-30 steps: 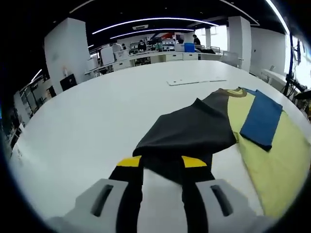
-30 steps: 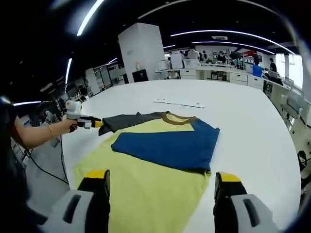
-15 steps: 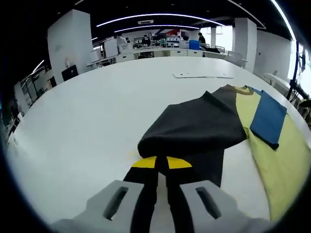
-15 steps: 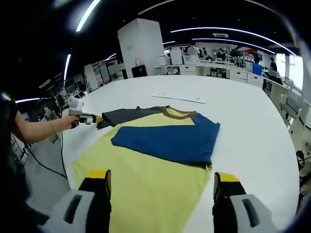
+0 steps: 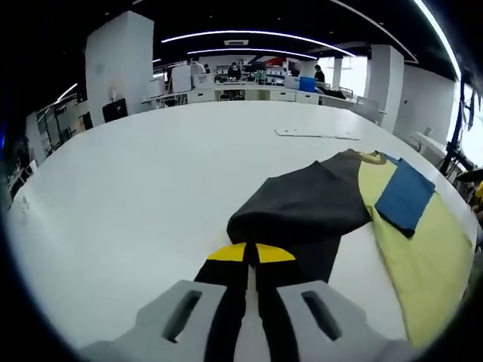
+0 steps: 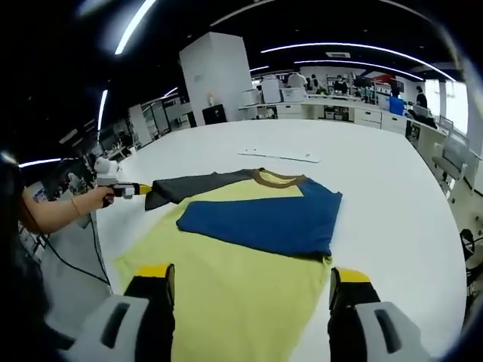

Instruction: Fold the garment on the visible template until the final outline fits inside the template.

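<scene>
The left gripper (image 5: 251, 255) was clamped on the dark sleeve (image 5: 302, 207) of the garment (image 6: 241, 249), jaws closed together. The right gripper (image 6: 245, 283) stood wide apart over the yellow body, gripping nothing. The blue sleeve (image 6: 264, 220) lay folded across it. Beyond, apparently, a flat template (image 6: 278, 156) lay on the white table (image 6: 377, 188).

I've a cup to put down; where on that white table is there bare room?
Free: the table right of the shirt, and the stretch between its collar and the flat white strip. Crowded: by the dark sleeve, where the left gripper pinches it.
</scene>
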Tool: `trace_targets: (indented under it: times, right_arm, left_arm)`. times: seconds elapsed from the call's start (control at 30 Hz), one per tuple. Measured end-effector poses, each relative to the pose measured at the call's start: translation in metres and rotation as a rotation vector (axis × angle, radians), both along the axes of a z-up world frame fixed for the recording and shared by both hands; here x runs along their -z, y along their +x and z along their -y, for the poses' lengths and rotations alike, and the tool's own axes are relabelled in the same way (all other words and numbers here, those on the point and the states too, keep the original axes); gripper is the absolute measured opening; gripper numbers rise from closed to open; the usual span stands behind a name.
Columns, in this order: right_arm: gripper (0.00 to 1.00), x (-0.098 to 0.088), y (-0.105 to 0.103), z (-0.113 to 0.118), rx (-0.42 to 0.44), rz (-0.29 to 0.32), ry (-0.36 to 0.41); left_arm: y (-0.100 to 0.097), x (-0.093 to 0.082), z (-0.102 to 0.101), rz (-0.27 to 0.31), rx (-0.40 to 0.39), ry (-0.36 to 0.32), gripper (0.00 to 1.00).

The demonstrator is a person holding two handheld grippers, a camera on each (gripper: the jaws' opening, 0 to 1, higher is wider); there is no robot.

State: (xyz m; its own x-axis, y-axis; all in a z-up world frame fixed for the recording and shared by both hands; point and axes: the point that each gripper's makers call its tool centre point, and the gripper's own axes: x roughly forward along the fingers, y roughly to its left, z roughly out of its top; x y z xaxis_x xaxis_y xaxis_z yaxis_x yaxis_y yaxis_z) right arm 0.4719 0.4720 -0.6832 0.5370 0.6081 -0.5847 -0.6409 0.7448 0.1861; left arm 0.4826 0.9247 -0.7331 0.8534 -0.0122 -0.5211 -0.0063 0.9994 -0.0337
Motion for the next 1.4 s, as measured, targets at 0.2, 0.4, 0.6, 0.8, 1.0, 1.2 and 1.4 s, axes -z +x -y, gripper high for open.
trace_targets:
  times: [0.2,0.4,0.6,0.8,1.0,1.2,1.4]
  right_arm:
    - [0.85,-0.002,-0.006,-0.002,0.008,-0.016,0.013]
    - [0.85,-0.005,-0.008,-0.003,0.012,-0.014,0.021]
    - [0.85,-0.006,-0.009,-0.003,0.025,-0.017,0.032]
    - [0.85,-0.007,-0.010,-0.001,0.042,-0.020,0.043]
    - [0.85,-0.005,-0.012,-0.001,0.042,-0.027,0.037]
    - [0.85,-0.009,-0.011,0.000,0.048,-0.021,0.039]
    - [0.85,-0.011,-0.012,0.002,0.059,-0.014,0.036]
  left_arm:
    - [-0.011,-0.019,-0.002,0.029,0.009,0.045,0.00]
    - [-0.015,-0.025,-0.015,0.021,-0.035,0.105,0.00]
    - [-0.025,-0.002,-0.024,-0.073,-0.047,0.165,0.00]
    - [-0.029,0.008,-0.023,-0.095,-0.032,0.152,0.03]
    - [-0.026,0.017,-0.025,-0.105,-0.026,0.147,0.13]
    - [-0.019,0.006,-0.026,-0.078,-0.024,0.202,0.15]
    - [-0.019,-0.002,-0.021,-0.041,-0.012,0.192,0.10]
